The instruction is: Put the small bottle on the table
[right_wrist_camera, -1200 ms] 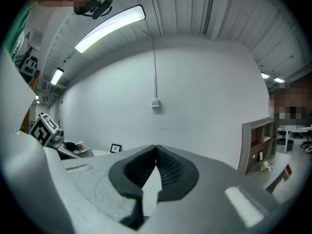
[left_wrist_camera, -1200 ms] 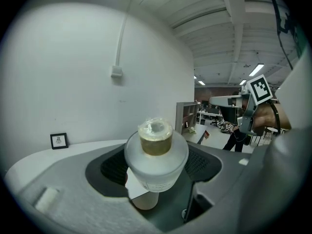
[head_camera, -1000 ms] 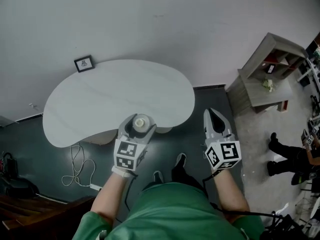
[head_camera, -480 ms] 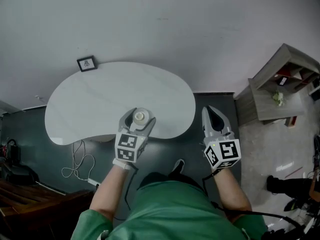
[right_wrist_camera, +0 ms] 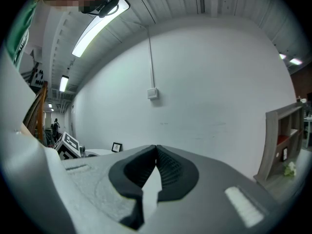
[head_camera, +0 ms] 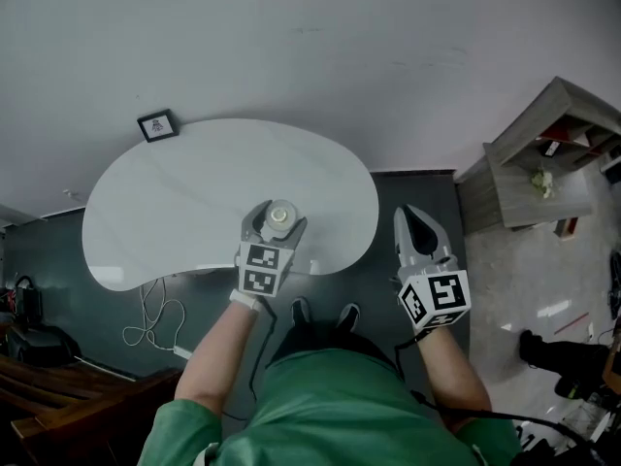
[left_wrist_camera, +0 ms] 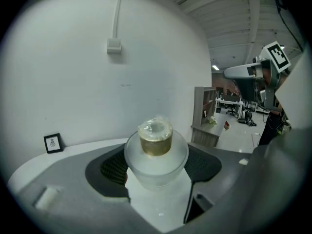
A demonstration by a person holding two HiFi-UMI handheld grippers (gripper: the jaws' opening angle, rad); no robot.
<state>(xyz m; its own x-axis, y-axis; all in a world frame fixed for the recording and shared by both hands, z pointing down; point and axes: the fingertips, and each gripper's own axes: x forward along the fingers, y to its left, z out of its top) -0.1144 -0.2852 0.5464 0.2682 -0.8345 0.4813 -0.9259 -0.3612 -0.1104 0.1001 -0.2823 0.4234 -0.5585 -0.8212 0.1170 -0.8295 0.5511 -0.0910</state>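
A small frosted bottle (left_wrist_camera: 156,155) with a gold cap sits upright between the jaws of my left gripper (head_camera: 278,223), which is shut on it. In the head view the small bottle (head_camera: 279,216) shows from above, held over the near part of the white kidney-shaped table (head_camera: 175,202). Whether its base touches the tabletop cannot be told. My right gripper (head_camera: 419,233) hangs off the table's right end over the dark floor. Its jaws meet at the tips with nothing between them.
A small framed picture (head_camera: 156,125) stands at the table's far left edge against the white wall. A grey shelf unit (head_camera: 543,153) stands at the right. A white cable (head_camera: 150,323) lies on the floor under the table's near-left edge. A person's shoes (head_camera: 558,352) show at far right.
My left gripper has carried the bottle forward and a little right, from the table's near edge to above the tabletop. The right gripper has stayed about where it was.
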